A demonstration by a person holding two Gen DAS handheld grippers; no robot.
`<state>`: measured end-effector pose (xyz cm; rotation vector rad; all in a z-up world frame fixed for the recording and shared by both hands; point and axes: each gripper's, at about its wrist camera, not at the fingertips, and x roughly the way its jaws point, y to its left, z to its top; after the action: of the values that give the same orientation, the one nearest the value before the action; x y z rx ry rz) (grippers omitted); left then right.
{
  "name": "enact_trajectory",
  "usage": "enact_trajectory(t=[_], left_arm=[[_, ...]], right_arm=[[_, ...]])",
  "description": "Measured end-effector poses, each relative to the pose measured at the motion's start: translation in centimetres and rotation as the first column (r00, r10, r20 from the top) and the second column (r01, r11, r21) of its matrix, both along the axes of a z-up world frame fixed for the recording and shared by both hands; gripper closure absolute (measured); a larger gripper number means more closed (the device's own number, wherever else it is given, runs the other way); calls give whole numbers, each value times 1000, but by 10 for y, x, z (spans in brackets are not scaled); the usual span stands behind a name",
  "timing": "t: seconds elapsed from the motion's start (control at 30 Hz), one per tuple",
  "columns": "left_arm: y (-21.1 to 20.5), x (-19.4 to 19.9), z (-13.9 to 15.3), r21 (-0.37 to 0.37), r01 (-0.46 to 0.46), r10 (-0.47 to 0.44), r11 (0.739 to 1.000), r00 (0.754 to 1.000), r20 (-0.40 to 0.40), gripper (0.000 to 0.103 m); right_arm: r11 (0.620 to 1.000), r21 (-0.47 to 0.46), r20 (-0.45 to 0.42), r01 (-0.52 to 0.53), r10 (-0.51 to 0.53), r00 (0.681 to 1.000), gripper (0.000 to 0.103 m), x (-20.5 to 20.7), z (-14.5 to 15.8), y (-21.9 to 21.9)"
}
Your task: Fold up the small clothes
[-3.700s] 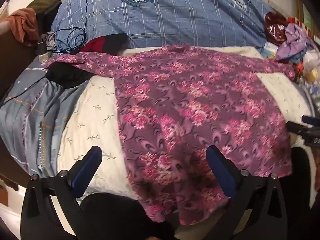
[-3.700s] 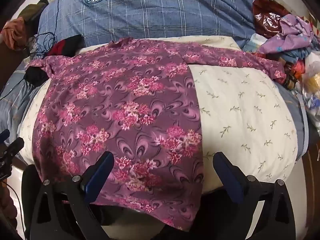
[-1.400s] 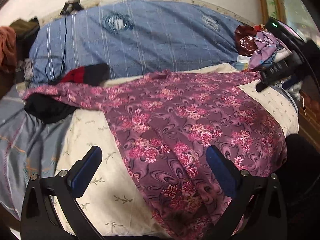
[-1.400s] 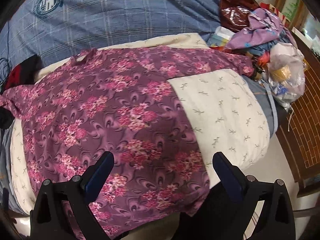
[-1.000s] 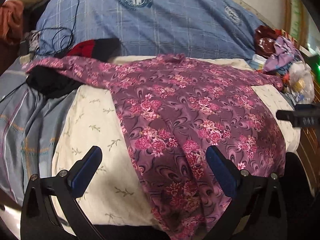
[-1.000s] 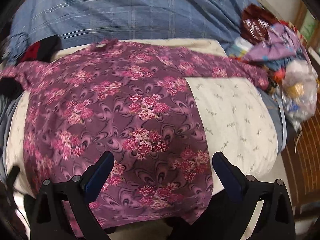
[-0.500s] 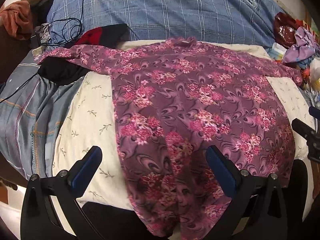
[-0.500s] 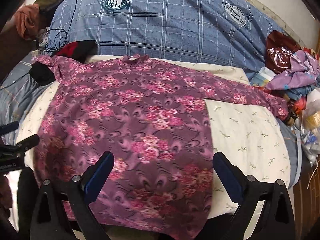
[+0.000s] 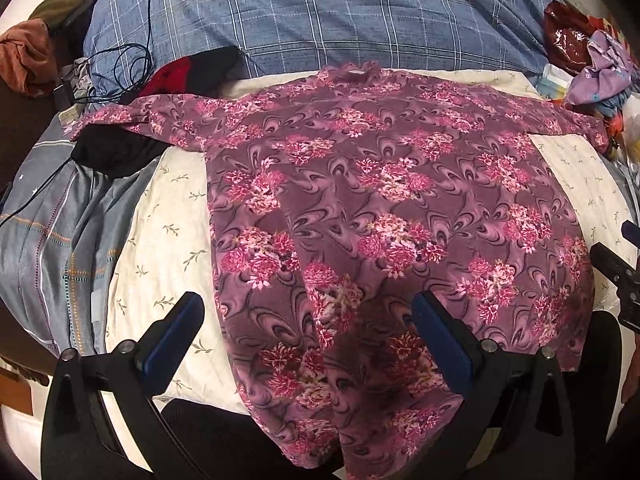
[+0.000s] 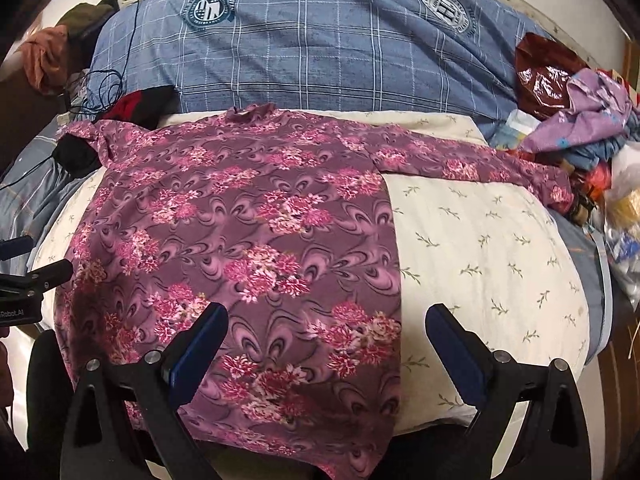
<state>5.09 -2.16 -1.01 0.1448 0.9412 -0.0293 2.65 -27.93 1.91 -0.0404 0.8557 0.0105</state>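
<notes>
A purple shirt with pink flowers (image 9: 380, 220) lies spread flat, sleeves out to both sides, on a cream leaf-print pillow (image 9: 160, 248). It also shows in the right wrist view (image 10: 248, 248). Its hem hangs over the pillow's near edge. My left gripper (image 9: 308, 320) is open and empty, hovering above the shirt's lower left part. My right gripper (image 10: 326, 332) is open and empty above the shirt's lower right edge. The right gripper's tip shows at the right edge of the left wrist view (image 9: 616, 268). The left gripper's tip shows at the left edge of the right wrist view (image 10: 36, 276).
A blue plaid quilt (image 10: 320, 40) lies behind the pillow. A grey striped sheet (image 9: 48, 232), black and red clothes (image 9: 192, 68) and cables (image 9: 116, 68) are at the left. A pile of clothes and plastic bags (image 10: 580, 120) is at the right.
Both grippers have swung about above the shirt and come back low over its hem. The shirt has stayed flat. Both grippers have stayed open.
</notes>
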Motion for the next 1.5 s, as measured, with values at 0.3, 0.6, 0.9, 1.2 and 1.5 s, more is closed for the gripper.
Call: enact_trajectory(t=[0.3, 0.6, 0.9, 1.2, 1.5], left_arm=[[46, 13, 6, -58, -70, 68, 996, 997, -32, 0], [106, 19, -45, -252, -199, 124, 947, 950, -286, 0], [71, 3, -72, -370, -175, 35, 912, 934, -355, 1], [78, -14, -70, -308, -189, 94, 933, 949, -300, 82], [149, -10, -46, -312, -328, 254, 892, 933, -255, 100]], right_arm=[[990, 118, -72, 83, -75, 995, 5, 12, -13, -47], [941, 262, -184, 214, -169, 968, 7, 4, -53, -108], [972, 225, -193, 74, -30, 981, 18, 10, -69, -71], [980, 198, -168, -16, 50, 984, 98, 9, -67, -56], [947, 313, -121, 68, -32, 992, 100, 3, -39, -100]])
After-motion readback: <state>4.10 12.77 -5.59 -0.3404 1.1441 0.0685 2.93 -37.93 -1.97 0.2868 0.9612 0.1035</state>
